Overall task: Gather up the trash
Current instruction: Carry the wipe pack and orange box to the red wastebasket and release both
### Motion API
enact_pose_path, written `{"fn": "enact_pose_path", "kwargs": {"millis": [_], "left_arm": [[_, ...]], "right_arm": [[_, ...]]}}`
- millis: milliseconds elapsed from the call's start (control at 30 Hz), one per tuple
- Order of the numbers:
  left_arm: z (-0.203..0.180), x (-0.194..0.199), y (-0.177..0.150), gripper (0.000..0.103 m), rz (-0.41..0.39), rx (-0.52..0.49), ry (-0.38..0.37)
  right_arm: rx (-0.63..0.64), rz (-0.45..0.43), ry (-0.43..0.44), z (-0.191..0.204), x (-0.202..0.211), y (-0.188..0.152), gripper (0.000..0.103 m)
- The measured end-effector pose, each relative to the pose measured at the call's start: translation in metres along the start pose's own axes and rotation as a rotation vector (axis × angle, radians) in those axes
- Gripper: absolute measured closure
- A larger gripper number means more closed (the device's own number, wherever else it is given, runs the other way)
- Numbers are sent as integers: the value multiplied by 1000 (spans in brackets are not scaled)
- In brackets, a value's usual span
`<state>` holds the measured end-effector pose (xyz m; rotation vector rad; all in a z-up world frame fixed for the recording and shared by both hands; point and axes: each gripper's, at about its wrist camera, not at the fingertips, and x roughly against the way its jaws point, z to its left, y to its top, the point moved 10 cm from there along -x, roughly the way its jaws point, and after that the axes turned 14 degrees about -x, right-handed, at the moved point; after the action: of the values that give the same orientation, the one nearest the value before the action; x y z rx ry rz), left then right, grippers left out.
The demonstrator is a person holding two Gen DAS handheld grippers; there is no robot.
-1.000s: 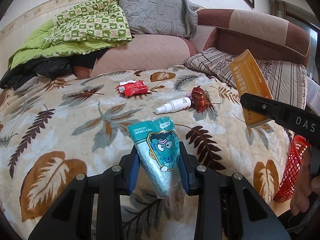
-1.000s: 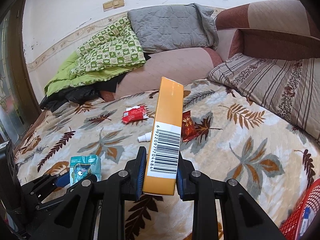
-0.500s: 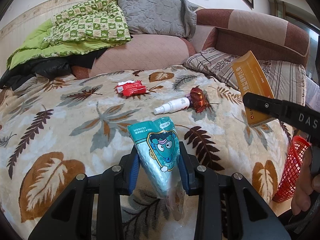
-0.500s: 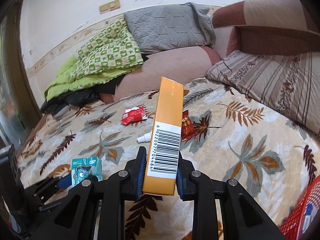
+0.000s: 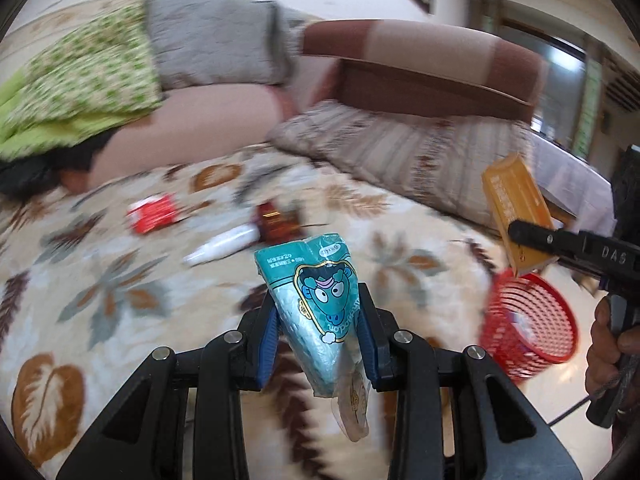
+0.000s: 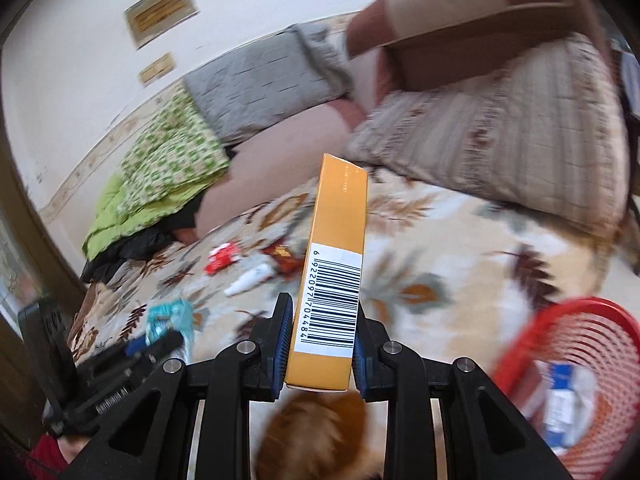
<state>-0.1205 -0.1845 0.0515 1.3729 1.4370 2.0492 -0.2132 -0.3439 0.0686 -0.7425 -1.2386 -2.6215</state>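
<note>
I see a glossy foil snack packet, a matt cardboard box, a red plastic mesh basket (openwork walls) and a soft cloth bedspread.

Blurred bedspread litter (basket cropped)

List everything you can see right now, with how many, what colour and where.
snack bag: 1, teal, in left claw
box: 1, orange, in right claw
basket: 1, red, past the bed edge, right; packets inside
red packet: 1, red, on bedspread
dark wrapper: 1, dark red, on bedspread beside bottle
bottle: 1, white, lying on bedspread
bedspread: 1, cream with leaf print
quilts: 2, grey and green, piled at the back
striped pillow: 1, beige, right
left claw: 1, black, blue pads
right claw: 1, black, blue pads
hand: 1, on right claw's handle
</note>
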Motion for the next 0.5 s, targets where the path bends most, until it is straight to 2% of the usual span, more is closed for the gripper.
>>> {"fn": "enact_pose_path", "kwargs": {"millis": [133, 267, 367, 500], "left_arm": [[-68, -7, 33, 69, -20, -62, -137], [-136, -22, 54, 69, -2, -85, -284], [-186, -36, 65, 68, 26, -90, -399], [-237, -62, 74, 68, 65, -113, -473]], "right_arm": [[-66, -37, -74, -57, 51, 10, 75], [-125, -66, -166, -113, 90, 12, 75], [-191, -65, -216, -153, 105, 8, 74], [-244, -41, -250, -186, 106, 0, 73]]}}
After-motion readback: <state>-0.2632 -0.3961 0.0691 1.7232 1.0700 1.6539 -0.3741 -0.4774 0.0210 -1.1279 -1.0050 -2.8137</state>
